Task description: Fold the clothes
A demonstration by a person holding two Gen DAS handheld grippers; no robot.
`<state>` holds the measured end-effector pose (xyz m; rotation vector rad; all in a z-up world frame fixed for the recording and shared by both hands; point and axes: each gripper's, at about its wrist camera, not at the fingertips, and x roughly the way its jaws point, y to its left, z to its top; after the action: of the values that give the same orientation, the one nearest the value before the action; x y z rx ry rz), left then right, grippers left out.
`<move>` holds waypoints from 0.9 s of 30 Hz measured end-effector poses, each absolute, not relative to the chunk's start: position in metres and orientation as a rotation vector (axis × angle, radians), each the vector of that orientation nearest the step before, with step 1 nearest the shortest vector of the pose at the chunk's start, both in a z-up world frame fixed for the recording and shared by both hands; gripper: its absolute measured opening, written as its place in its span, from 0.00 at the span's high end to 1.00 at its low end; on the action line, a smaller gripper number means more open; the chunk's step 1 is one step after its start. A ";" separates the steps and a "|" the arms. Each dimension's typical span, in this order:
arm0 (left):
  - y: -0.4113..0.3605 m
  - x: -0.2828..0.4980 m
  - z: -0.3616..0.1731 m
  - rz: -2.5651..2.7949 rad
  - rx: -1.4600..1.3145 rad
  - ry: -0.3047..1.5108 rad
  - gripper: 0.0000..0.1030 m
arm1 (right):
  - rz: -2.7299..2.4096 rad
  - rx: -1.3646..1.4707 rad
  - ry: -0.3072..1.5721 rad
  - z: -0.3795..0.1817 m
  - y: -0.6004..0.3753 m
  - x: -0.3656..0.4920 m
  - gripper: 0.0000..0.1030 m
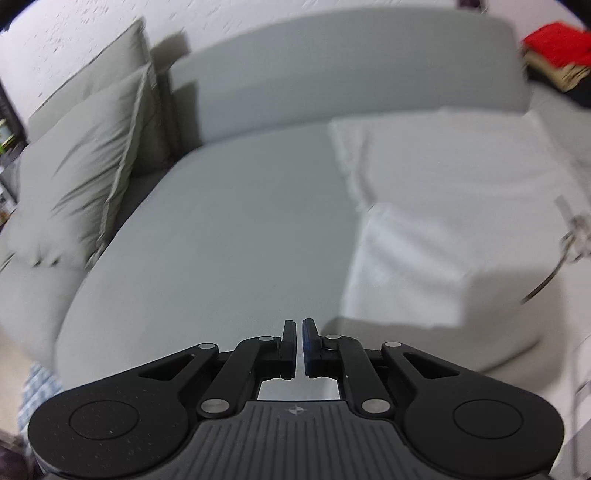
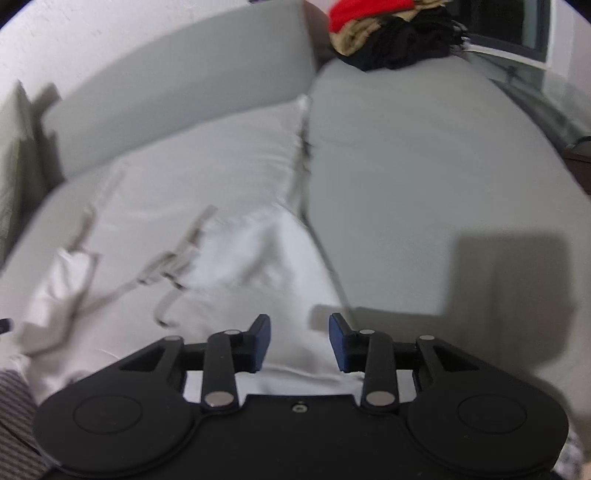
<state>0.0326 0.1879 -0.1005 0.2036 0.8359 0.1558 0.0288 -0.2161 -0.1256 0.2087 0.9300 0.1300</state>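
A white garment [image 1: 443, 206] with grey drawstrings lies spread on the grey sofa seat [image 1: 236, 229], at the right in the left wrist view. In the right wrist view the garment [image 2: 207, 206] lies under and ahead of my right gripper [image 2: 300, 332], drawstrings [image 2: 173, 262] to the left. My right gripper is open and empty just above the cloth near its right edge. My left gripper [image 1: 299, 334] is shut with nothing between its fingers, above bare seat left of the garment. Both views are blurred.
Two grey cushions [image 1: 85, 162] lean at the sofa's left end. The backrest [image 1: 351, 70] runs along the rear. A pile of red, tan and black clothes [image 2: 388, 33] sits at the far right of the sofa. A window [image 2: 517, 37] is beyond it.
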 end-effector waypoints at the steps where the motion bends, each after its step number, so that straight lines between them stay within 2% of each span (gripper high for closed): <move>1: 0.181 0.038 -0.102 0.125 0.196 0.824 0.88 | 0.159 0.225 0.924 -0.126 -0.212 0.033 0.72; 3: 0.169 0.051 -0.108 0.071 0.176 0.820 0.83 | 0.212 0.251 0.926 -0.132 -0.201 0.041 0.73; 7: 0.166 0.072 -0.137 0.137 0.201 0.958 0.82 | 0.217 0.209 0.997 -0.150 -0.179 0.050 0.72; 12: 0.182 0.037 -0.136 0.181 0.268 0.976 0.82 | 0.192 0.230 1.034 -0.147 -0.199 0.019 0.71; 17: 0.186 -0.005 -0.111 0.186 0.239 0.853 0.79 | 0.189 0.330 1.027 -0.142 -0.223 -0.006 0.70; 19: 0.181 -0.019 -0.094 0.200 0.228 0.771 0.68 | 0.195 0.386 0.975 -0.128 -0.229 -0.012 0.70; 26: 0.169 -0.032 -0.023 0.221 0.190 0.510 0.67 | 0.249 0.455 0.776 -0.061 -0.238 -0.020 0.73; 27: 0.170 -0.029 -0.016 0.208 0.170 0.500 0.61 | 0.256 0.448 0.753 -0.052 -0.238 -0.018 0.73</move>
<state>-0.0285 0.1701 -0.0156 0.1697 0.5001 0.2076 -0.0182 -0.2378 -0.0521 0.4485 0.7529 0.2562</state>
